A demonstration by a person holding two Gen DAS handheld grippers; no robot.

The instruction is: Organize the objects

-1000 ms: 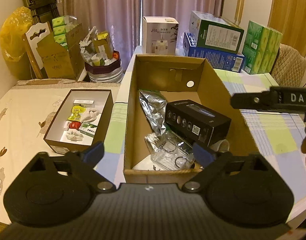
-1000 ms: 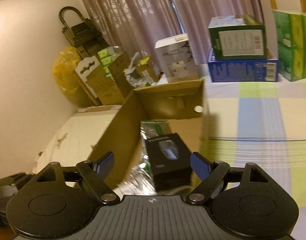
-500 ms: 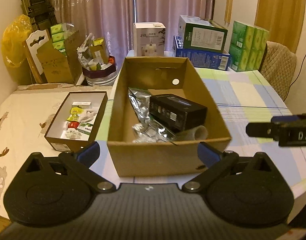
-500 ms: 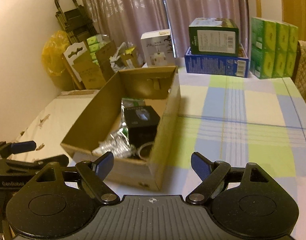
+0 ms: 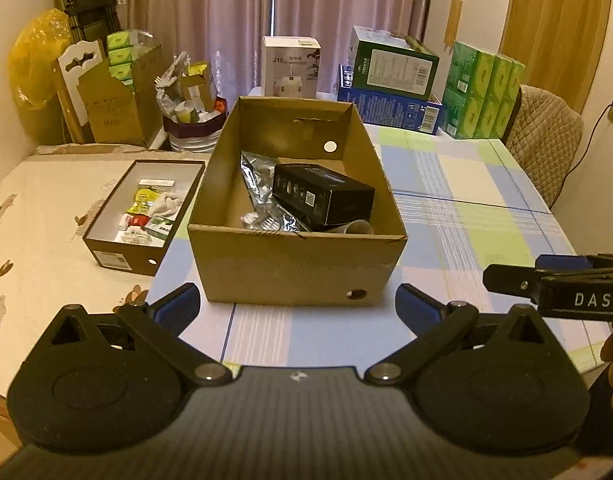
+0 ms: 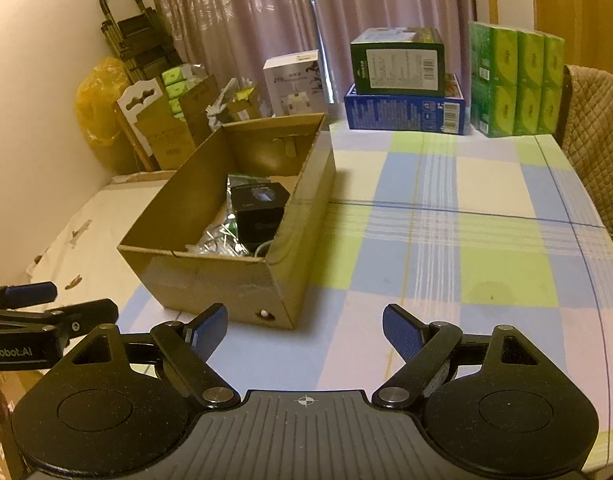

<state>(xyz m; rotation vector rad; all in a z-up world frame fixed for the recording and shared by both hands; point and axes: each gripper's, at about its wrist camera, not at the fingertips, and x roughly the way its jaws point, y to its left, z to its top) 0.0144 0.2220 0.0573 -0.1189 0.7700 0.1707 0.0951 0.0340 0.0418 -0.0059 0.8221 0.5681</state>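
Note:
An open cardboard box (image 5: 294,268) (image 6: 210,276) stands on the checked tablecloth. Inside lie a black carton (image 5: 324,194) (image 6: 260,210), a silver foil bag (image 5: 256,174) and clear crinkled packets (image 5: 266,222) (image 6: 218,240). My left gripper (image 5: 296,306) hangs open and empty just before the box's near wall. My right gripper (image 6: 304,330) is open and empty too, held off the box's near right corner. Each gripper shows at the edge of the other's view.
A smaller brown box (image 5: 122,256) with small packets sits left of the cardboard box. Stacked at the table's far end are a white carton (image 5: 290,66), green and blue boxes (image 5: 390,84) and green tissue packs (image 5: 482,90). A padded chair (image 5: 546,152) stands right.
Both grippers have drawn back from over the cardboard box toward the table's near edge. The whole box now shows in both views. Both stayed open and empty.

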